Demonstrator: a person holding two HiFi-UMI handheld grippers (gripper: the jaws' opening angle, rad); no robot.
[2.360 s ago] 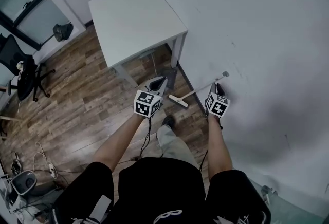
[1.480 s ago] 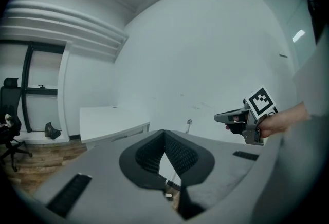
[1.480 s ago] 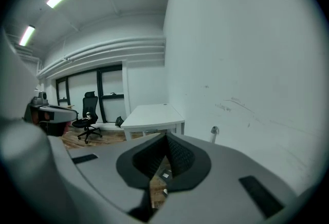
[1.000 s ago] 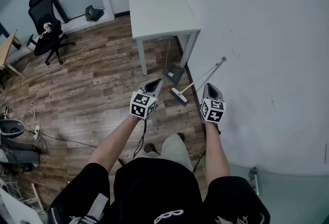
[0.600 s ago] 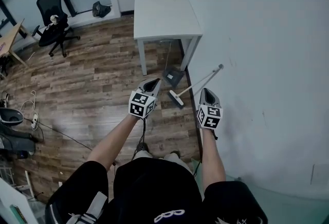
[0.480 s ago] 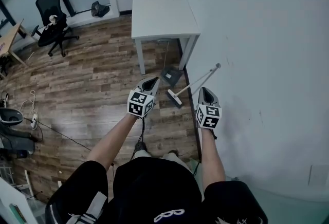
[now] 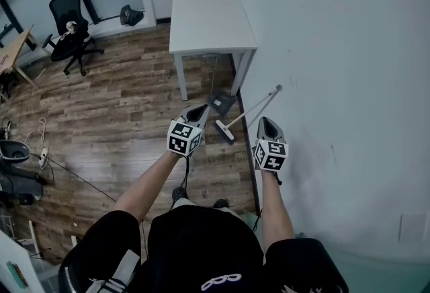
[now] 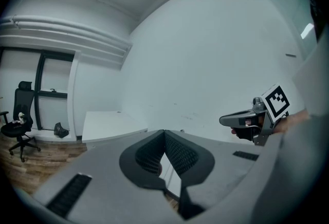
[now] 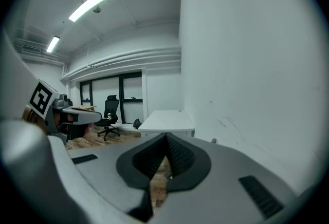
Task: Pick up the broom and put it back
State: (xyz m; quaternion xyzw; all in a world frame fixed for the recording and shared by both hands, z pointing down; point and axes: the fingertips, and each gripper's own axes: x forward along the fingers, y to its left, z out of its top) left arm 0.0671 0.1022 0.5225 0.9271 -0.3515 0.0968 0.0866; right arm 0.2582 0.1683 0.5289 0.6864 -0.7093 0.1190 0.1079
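Head view: my L tongs [image 7: 201, 109] & R tongs [image 7: 264, 121] held out over wood floor [image 7: 121, 110].
L jaws: together, tips touching, empty.
R jaws: together, empty.
Broom [image 7: 252, 110]: untouched, handle leans on wall [image 7: 336, 50], head on floor beside dustpan [image 7: 220, 103], near desk [image 7: 208, 19].

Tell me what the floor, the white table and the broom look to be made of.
Floor: wood or wood-look laminate, shown by brown grained planks with a slight sheen.
Table: smooth, matt white top, probably painted or laminated board.
Broom: thin pale handle, perhaps plastic or coated metal; too small to tell for sure.
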